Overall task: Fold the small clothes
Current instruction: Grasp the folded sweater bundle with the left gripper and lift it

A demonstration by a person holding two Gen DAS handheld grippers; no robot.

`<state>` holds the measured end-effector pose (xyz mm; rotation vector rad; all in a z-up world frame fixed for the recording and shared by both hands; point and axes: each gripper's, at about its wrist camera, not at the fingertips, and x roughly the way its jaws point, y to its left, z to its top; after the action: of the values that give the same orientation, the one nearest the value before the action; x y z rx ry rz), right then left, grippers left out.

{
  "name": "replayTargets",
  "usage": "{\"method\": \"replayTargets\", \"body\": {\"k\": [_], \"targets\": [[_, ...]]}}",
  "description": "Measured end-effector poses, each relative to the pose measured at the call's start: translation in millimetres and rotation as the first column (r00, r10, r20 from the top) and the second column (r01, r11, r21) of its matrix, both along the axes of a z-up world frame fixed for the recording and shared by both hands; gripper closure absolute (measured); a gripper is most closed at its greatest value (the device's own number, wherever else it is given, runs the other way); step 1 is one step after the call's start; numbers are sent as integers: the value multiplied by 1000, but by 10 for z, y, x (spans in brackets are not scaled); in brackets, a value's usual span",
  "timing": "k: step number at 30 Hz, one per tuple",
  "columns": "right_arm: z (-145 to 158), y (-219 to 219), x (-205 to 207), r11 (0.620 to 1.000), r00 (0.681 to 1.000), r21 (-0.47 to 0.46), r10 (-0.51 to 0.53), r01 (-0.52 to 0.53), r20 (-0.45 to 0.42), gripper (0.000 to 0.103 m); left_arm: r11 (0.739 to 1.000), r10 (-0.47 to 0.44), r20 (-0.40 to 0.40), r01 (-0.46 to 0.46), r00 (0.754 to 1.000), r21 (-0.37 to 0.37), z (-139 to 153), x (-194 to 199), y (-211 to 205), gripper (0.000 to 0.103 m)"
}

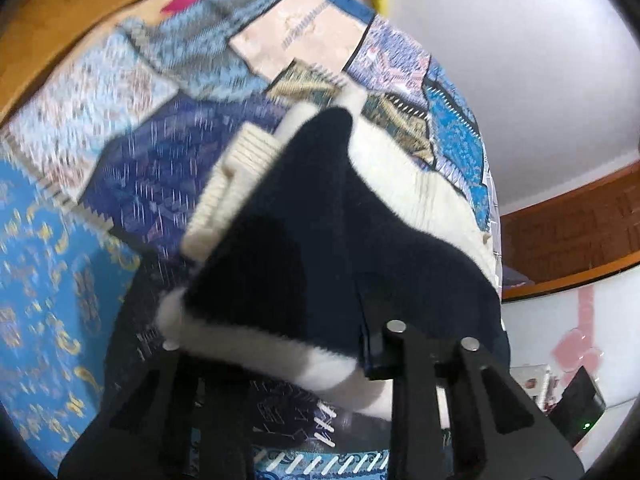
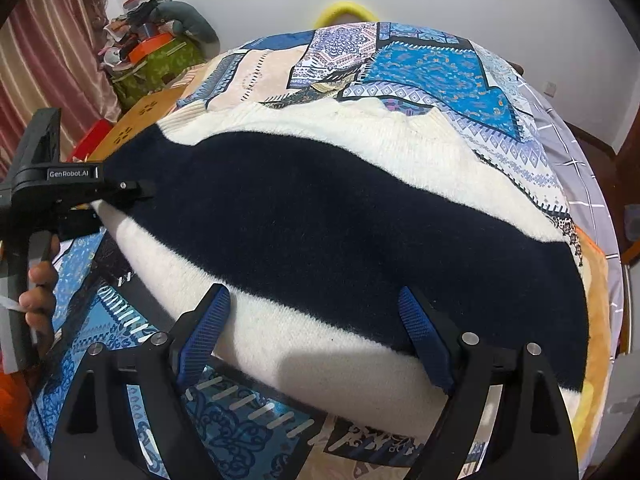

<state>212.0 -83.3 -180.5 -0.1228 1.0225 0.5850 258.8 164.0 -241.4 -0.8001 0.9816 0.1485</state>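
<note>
Hand-held gripper (image 1: 368,354) pinching navy-and-cream sweater (image 1: 320,216), patchwork quilt (image 1: 120,128)

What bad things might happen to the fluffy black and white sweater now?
The left gripper pinches only the sweater's corner, so the fuzzy knit might slip free. The right gripper is open over the near edge; if only one side lifts, the fold may go crooked. The patchwork blanket underneath might get dragged along and bunch up.

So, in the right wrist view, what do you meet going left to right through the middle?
Person's hand → left hand-held gripper, clamped on the garment's edge → navy-and-cream sweater → patchwork bedspread → grey checked sheet.
</note>
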Motion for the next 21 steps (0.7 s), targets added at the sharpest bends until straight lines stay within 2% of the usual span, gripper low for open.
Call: {"method": "replayTargets", "body": {"k": [4, 9, 12, 15, 19, 21], "targets": [[74, -25, -6, 1000, 1000, -3, -3, 3, 7, 19, 997, -17, 38, 15, 999, 69, 183, -27, 44, 79], [231, -125, -10, 1000, 999, 7, -19, 19, 48, 19, 979, -11, 78, -5, 997, 206, 483, -89, 136, 80], [318, -190, -11, 1000, 997, 12, -30, 29, 73, 19, 952, 2, 101, -33, 995, 304, 670, -186, 228, 80], [372, -245, -18, 999, 996, 13, -31, 30, 89, 19, 908, 13, 131, -67, 991, 414, 850, -285, 309, 80], [363, -309, -15, 999, 994, -4, -36, 36, 104, 19, 868, 31, 139, -95, 990, 487, 991, -337, 433, 80], [308, -331, 13, 999, 995, -7, -42, 43, 90, 19, 861, 24, 136, -89, 990, 501, 1023, -335, 436, 80]]}}
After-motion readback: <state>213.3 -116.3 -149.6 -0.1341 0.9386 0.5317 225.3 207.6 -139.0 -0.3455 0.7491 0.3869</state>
